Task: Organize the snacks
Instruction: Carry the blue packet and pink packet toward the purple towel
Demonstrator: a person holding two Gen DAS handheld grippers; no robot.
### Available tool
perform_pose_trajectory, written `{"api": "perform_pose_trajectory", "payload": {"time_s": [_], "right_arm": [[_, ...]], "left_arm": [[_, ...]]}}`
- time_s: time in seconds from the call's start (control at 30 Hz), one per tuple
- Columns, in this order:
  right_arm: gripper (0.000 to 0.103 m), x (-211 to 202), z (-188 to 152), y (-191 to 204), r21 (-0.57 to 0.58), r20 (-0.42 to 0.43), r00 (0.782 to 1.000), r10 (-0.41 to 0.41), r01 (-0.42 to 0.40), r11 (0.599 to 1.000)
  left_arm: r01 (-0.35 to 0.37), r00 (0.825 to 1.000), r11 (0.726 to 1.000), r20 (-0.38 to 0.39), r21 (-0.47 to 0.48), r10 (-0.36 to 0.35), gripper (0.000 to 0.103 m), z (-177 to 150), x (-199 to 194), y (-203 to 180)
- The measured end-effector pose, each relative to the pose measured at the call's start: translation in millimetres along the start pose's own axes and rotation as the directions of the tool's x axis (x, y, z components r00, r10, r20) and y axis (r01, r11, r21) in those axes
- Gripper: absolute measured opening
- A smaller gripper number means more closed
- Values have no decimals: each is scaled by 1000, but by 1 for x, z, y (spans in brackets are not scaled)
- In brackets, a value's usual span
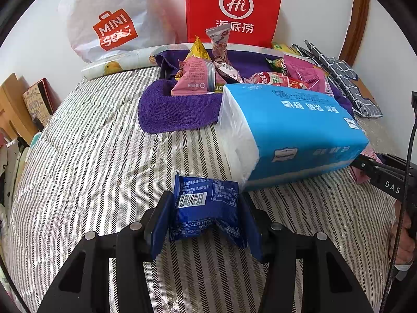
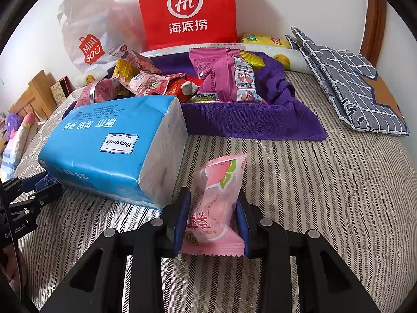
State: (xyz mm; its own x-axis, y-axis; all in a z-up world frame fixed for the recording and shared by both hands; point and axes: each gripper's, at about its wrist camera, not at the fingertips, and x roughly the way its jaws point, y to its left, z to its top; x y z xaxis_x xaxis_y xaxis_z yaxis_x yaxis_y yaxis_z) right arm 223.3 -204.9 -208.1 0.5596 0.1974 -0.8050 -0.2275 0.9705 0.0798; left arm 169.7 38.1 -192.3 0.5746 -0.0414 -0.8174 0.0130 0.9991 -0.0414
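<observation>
**Two snacks in the jaws, the pile already waiting ahead**

A striped quilt (image 1: 99, 140) covers the bed, with a white wall behind and a red paper bag (image 1: 233, 7) and a white plastic shopping bag (image 1: 104, 20) propped against it. Beyond both grippers lies a purple towel (image 1: 177, 109) heaped with wrapped snacks (image 2: 224, 78); most of the sorting looks done, since that pile holds nearly everything in view. A big blue tissue pack (image 1: 292, 130) lies between the grippers and the towel, to the right of the left one and to the left of the right one. A folded grey checked cloth (image 2: 349, 86) sits far off to the right.

What appears left is the pair of packets now held. The left gripper (image 1: 206, 214) is partly closed, its blue pads pressing both sides of a dark blue snack packet (image 1: 206, 208), which buckles in the middle and hangs above the quilt. The right gripper (image 2: 212, 219) is closed narrower, pinching a pale pink peach-print packet (image 2: 216, 203) that stands upright between its fingers. Both packets are well short of the towel, so I judge they have yet to be carried forward and dropped with the others.
</observation>
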Motion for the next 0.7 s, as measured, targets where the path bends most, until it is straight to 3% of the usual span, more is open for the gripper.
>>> {"api": "perform_pose_trajectory", "payload": {"time_s": [0.27,0.33,0.63,0.7], "right_arm": [[34,0,0,0,2,2,1000,3,-3,1000],[34,0,0,0,1,2,1000,2,-2,1000],[31,-11,-8,2,12,11,1000,-7,7,1000],[26,-21,-12,3,19,18,1000,-1,1,1000]], "left_arm": [[7,1000,1000,3,-8,-7,48,-1,-1,1],[-1,1000,1000,5,-15,1,41,-1,-1,3],[75,997,994,20,-83,-74,37,-4,-11,17],[81,997,993,19,-91,-79,37,-6,-15,18]]}}
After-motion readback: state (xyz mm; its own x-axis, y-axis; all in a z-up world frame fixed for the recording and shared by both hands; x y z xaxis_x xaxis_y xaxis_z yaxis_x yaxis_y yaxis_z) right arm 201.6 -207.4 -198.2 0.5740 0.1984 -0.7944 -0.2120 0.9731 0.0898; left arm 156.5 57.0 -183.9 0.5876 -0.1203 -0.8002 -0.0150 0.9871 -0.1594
